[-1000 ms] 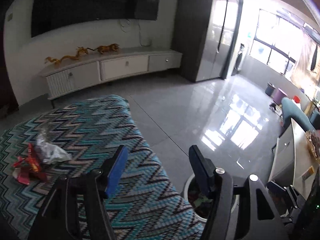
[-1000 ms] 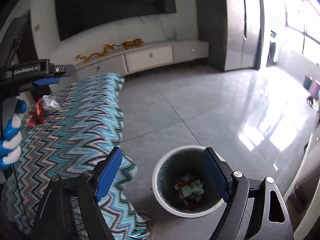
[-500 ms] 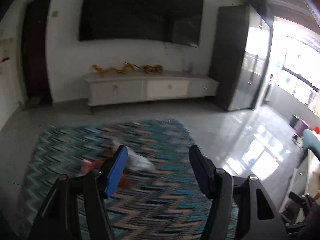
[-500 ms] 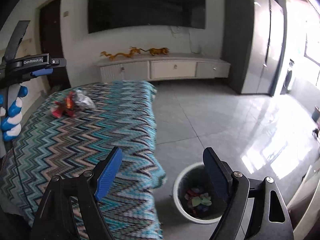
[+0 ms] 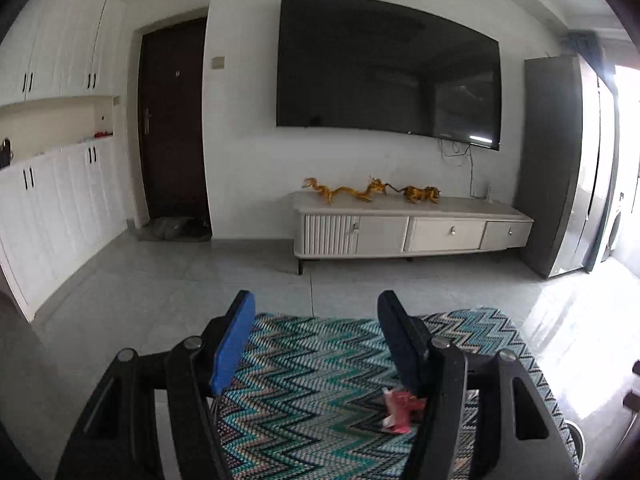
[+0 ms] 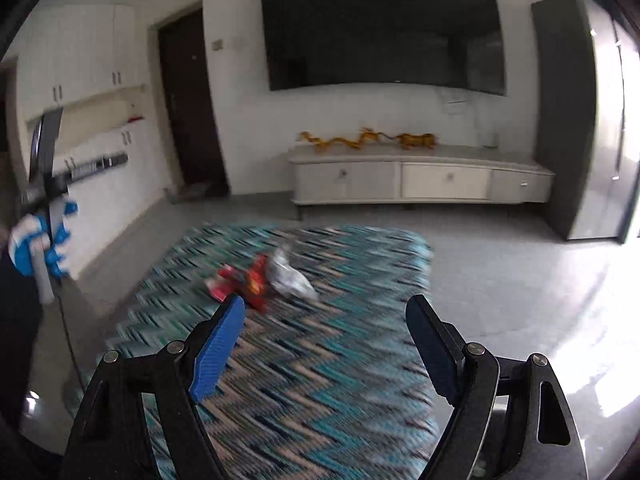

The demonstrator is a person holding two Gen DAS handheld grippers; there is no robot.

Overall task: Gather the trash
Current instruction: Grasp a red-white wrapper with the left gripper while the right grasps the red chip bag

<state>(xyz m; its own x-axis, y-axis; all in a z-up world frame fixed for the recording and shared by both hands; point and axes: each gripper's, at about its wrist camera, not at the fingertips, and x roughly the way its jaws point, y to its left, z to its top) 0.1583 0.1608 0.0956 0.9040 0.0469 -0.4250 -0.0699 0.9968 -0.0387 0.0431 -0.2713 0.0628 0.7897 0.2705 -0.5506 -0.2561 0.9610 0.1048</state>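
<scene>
From my left claw (image 5: 316, 338) the trash lies low and to the right in the frame: a red wrapper (image 5: 400, 408) peeks out just beside the inner edge of the right-hand finger, lying on the zigzag-patterned cloth (image 5: 320, 380) of the bench. Both fingers stand apart with nothing between them.

My right claw (image 6: 326, 344) is also released and empty. In its view the red wrapper (image 6: 248, 280) sits above and just left of the blue finger tip, with a crumpled clear plastic piece (image 6: 290, 276) touching its right side. Blur hides their exact shapes, but the pile looks stretched left to right across the frame.

I judge the left claw nearer. Nothing stands between either claw and the trash. The TV cabinet (image 6: 420, 178) is well behind.
</scene>
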